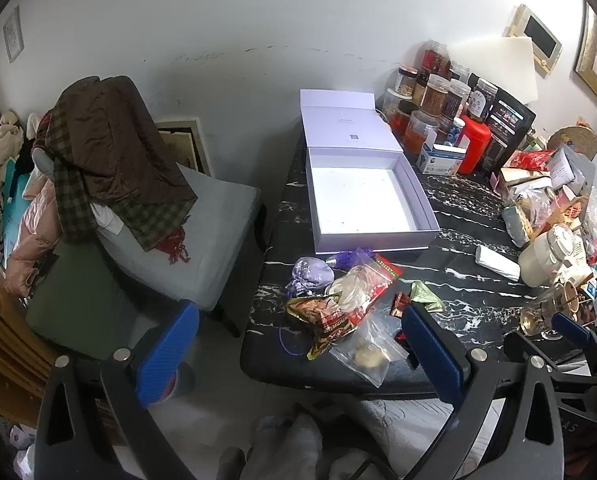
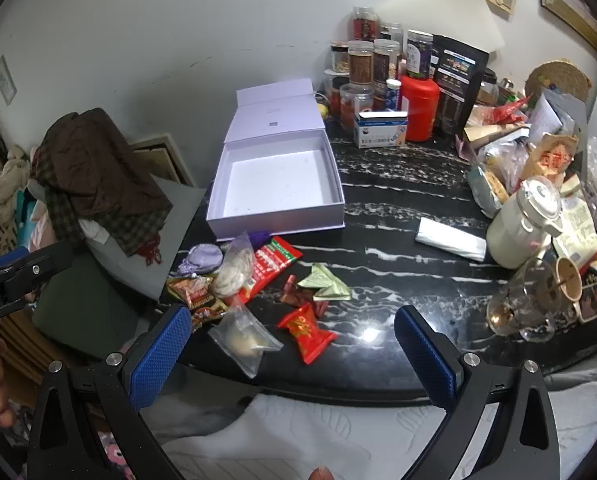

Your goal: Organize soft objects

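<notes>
Both grippers hang above the near edge of the black marbled table [image 2: 398, 200], tilted down toward it, and neither one has anything in it. The left gripper [image 1: 298, 344] has its blue pads spread wide, nothing between them but open air over the table's near left corner. Same story on the right gripper [image 2: 294, 352]: pads spread wide apart, empty, poised over the near edge.

Now the soft things. They sit in a loose heap near the table's left edge, just in front of the open white box [image 2: 276, 184]. That box stands empty, its lid folded back toward the wall, close to the left edge and about midway back.

In the heap, a small lilac drawstring pouch [image 2: 204, 258] lies closest to the left edge. Just beside it a clear bag of pale coiled noodles [image 2: 234, 270] leans against a long red snack packet [image 2: 272, 266]. Toward the near edge, a crumpled brown-and-gold wrapper [image 2: 196, 296] touches a clear zip bag [image 2: 244, 336] holding something round and pale. A red candy-style packet [image 2: 308, 330] lies right of that zip bag, close to the near edge, and a folded green packet [image 2: 328, 284] sits a little further in, apart from the heap.

Over on the right side, jars, a red bottle [image 2: 418, 106] and a jumble of packages crowd the far right corner. A chair piled with clothes [image 1: 110, 160] stands off the table's left edge.
</notes>
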The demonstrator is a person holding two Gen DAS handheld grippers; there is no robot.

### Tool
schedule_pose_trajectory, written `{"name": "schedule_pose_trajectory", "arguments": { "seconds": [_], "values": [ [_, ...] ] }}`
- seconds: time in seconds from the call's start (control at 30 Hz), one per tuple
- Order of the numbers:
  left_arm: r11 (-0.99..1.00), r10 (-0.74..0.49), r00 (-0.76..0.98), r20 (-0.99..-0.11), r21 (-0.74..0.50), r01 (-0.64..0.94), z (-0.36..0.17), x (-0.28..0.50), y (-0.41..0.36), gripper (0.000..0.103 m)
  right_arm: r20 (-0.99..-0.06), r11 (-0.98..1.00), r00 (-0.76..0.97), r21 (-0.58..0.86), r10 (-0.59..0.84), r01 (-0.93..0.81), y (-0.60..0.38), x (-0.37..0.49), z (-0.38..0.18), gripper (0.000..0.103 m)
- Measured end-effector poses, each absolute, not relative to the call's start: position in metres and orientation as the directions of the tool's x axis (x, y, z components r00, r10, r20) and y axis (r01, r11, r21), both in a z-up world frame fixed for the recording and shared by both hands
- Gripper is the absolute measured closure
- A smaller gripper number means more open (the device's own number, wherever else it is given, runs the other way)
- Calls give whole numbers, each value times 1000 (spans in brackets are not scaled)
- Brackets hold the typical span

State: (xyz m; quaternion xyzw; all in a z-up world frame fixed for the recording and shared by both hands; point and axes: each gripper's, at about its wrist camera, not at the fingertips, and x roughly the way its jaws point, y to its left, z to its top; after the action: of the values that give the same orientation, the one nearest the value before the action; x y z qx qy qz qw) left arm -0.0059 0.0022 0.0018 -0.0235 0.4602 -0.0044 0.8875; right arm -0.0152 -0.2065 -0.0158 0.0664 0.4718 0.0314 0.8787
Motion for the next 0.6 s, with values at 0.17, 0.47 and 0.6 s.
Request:
{"name": "schedule_pose_trajectory", "arguments": {
  "seconds": [0.17, 0.47, 0.6],
  "values": [
    [999, -28, 576, -817, -46, -17, 0, -8, 3, 0, -824, 990, 554, 142, 117, 2, -205, -16, -15, 0],
    [999, -27, 576, -817, -47, -19, -1, -9, 3, 0, -826, 990, 551, 138, 117, -3, -203, -15, -15, 0],
    [999, -29, 575, -817, -48, -19, 0, -9, 3, 0, -827, 990, 550, 138, 118, -5, -202, -14, -15, 0]
  ]
}}
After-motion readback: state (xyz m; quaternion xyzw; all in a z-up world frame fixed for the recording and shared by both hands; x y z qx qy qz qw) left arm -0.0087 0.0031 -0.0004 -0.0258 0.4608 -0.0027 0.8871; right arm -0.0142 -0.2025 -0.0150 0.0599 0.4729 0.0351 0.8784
